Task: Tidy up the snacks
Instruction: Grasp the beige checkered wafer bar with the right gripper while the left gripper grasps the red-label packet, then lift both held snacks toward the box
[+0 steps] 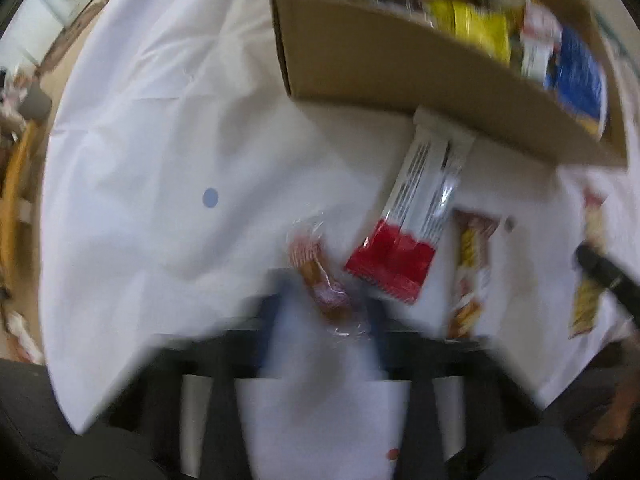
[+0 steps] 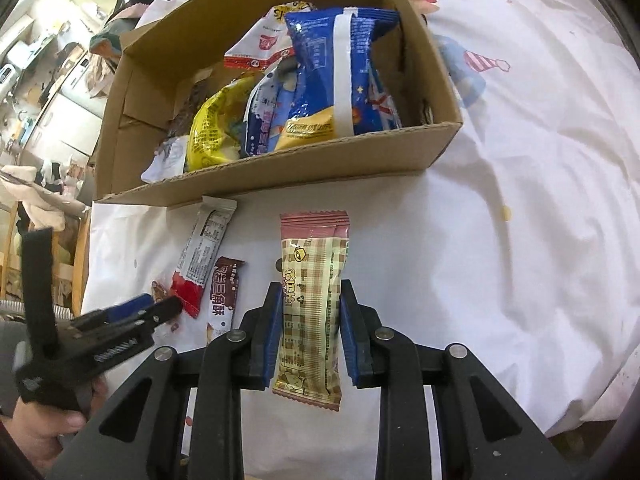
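Right tool [image 2: 307, 334] clamped on cream plaid snack bar [image 2: 312, 308] with pink crimped ends, held upright clear of white cloth [image 2: 520, 220], in front of cardboard box [image 2: 280, 176]. Box holds blue, yellow, white-red packets. Left tool [image 1: 324, 312] shut on small clear-wrapped reddish snack [image 1: 320, 276], blurred. Red-silver packet [image 2: 202, 252] and brown bar [image 2: 224, 296] lie on cloth near box.

White cloth [image 2: 540, 168] with cardboard box [image 2: 304, 172], red-and-silver packet [image 2: 200, 252], brown bar [image 2: 224, 300].
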{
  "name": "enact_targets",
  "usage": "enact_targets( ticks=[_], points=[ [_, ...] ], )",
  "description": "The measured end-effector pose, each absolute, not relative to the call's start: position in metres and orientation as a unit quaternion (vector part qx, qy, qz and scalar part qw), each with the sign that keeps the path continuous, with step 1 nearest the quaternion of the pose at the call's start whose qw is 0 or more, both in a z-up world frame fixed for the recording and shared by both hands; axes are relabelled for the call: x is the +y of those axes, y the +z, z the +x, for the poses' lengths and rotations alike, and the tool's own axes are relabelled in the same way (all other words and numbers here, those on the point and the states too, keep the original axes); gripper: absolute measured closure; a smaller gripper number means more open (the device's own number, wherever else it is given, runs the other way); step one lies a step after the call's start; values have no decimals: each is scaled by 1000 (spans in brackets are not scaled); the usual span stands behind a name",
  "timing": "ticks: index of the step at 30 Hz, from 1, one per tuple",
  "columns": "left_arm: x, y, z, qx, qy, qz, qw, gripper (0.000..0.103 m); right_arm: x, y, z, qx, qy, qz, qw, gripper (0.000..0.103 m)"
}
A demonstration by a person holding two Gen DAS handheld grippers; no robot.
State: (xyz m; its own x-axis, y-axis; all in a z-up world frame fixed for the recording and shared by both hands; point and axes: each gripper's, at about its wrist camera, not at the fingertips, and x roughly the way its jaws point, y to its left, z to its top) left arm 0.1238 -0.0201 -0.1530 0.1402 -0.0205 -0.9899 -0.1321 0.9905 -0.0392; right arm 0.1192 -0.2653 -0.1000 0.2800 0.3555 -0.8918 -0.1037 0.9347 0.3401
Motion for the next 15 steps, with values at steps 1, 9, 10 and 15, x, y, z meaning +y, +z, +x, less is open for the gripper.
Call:
enact_targets(
  ticks=[1,9,10,15],
  points=[
    [-18,-152,123,654,35,-65,753,89,-257,-102,122,582,145,109,792,75],
    [2,-140,115,638,59,-59,766,89,-244,-103,123,583,159,108,789,75],
    [4,-137,114,633,63,-57,770,89,-242,-103,123,583,160,107,789,75],
    [9,-126,111,619,71,-58,780,89,-233,-99,121,578,173,101,791,75]
  ],
)
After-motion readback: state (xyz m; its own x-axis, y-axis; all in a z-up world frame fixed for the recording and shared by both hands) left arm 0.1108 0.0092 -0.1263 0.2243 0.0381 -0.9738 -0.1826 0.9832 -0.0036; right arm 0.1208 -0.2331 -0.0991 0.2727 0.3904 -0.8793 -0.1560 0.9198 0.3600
